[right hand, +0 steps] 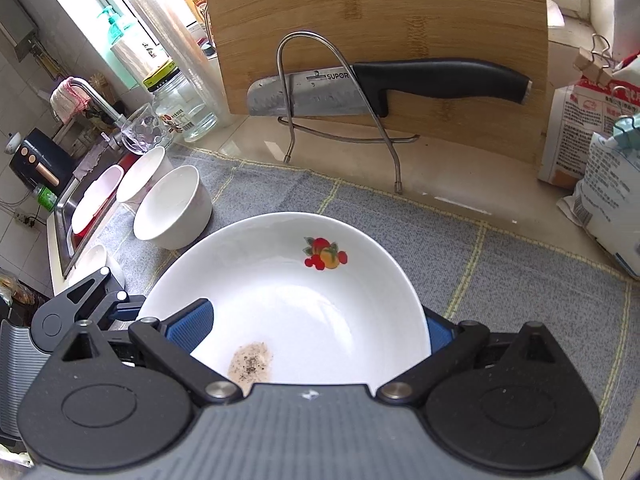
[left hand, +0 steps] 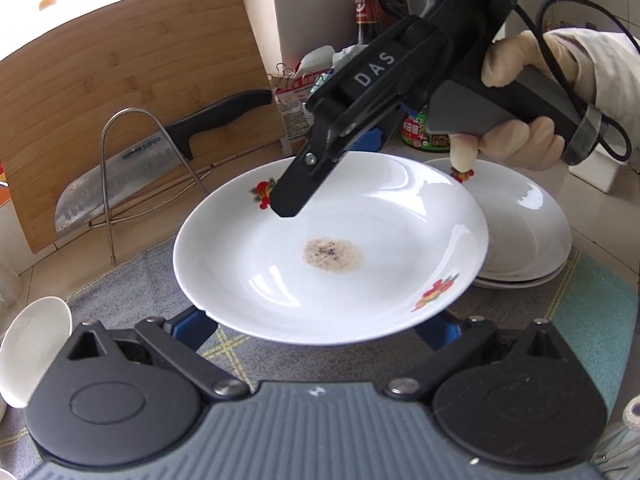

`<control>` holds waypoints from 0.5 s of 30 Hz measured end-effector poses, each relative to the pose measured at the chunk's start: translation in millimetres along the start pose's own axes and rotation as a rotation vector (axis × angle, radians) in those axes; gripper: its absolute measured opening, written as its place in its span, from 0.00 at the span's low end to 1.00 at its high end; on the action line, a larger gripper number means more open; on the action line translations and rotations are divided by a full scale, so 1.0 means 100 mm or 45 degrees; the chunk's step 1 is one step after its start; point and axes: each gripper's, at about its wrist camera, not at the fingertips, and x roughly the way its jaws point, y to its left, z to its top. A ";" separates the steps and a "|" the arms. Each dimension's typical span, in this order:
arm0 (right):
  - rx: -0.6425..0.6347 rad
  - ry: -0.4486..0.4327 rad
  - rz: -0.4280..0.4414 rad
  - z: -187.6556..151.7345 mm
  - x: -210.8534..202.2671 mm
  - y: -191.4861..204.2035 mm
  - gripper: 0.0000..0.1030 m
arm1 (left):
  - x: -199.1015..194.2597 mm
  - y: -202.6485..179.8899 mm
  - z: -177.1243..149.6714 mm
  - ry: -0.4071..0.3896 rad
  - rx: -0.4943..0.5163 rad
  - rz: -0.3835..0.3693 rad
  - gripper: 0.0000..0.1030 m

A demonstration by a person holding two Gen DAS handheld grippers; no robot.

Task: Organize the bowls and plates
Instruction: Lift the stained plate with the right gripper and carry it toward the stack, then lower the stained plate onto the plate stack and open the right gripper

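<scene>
A white deep plate [left hand: 328,272] with fruit prints and a brown speckled stain lies over the grey cloth [right hand: 520,280]. My left gripper [left hand: 320,316] is open, and its spread blue pads [left hand: 196,328] reach under the plate's near rim, which hides the tips. Coming in from the far side, my right gripper [left hand: 304,188] is open and straddles the opposite rim. In its own view [right hand: 316,320], one pad [right hand: 192,328] lies over the plate's [right hand: 288,300] inside. The other pad sits behind the rim. A stack of like plates [left hand: 532,232] stands just to the right.
Three white bowls [right hand: 172,208] sit at the cloth's left by the sink [right hand: 68,220]. A bamboo cutting board [right hand: 380,40] leans at the back, behind a wire rack holding a knife [right hand: 360,88]. Flour bags [right hand: 600,160], a bottle and a can [left hand: 424,136] crowd the back right.
</scene>
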 end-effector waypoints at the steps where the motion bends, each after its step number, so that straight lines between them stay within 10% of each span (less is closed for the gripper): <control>1: 0.009 -0.006 -0.005 -0.03 -0.03 -0.01 1.00 | -0.01 -0.03 0.00 -0.001 0.008 -0.007 0.99; 15: 0.115 -0.063 -0.095 -0.56 -0.50 -0.13 1.00 | -0.02 -0.47 0.06 -0.012 0.091 -0.134 0.99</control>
